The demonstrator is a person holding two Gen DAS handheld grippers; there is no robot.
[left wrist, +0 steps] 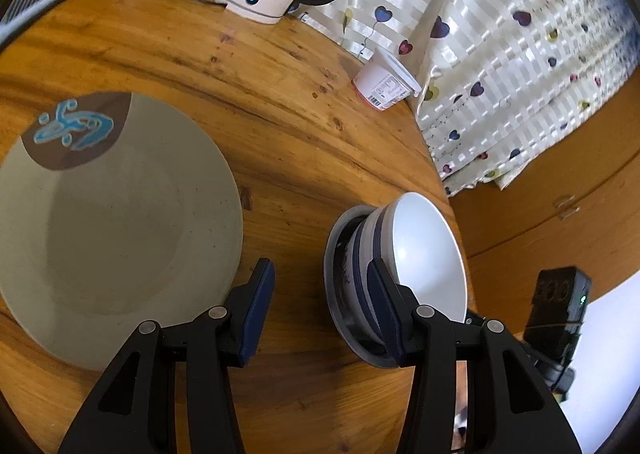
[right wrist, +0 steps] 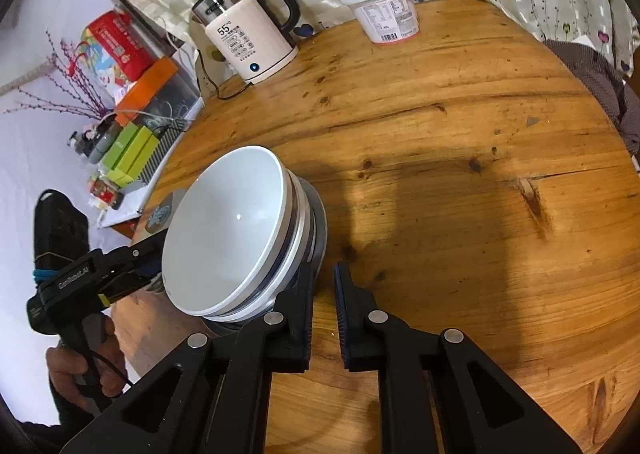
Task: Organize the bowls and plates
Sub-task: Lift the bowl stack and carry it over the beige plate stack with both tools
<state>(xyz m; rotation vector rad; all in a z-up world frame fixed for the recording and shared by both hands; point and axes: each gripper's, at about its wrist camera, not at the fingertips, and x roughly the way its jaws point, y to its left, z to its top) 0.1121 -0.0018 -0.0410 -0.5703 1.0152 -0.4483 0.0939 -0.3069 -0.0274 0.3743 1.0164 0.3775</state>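
Bowls first: I count two white ones nested (right wrist: pixel 228 230), tilted up on edge on a small dark grey plate (left wrist: pixel 340 274) near the desk (right wrist: pixel 460 174) edge. The left gripper (left wrist: pixel 320 290) has its fingers spread apart, one pad (left wrist: pixel 380 302) touching the bowl stack's outer side, the other over bare wood, so no real grip. The right gripper (right wrist: pixel 324 310) has its fingers nearly closed with only a slim gap and nothing between them, just beside the stack. A hand (right wrist: pixel 84 370) holds the left tool, which reads "GenRobot.AI". One big beige plate (left wrist: pixel 116 226) with a blue-on-brown motif sits left of the stack. Further back are one yogurt-style tub (right wrist: pixel 390 14) with a barcode label and one kettle (right wrist: pixel 248 34) showing "55".
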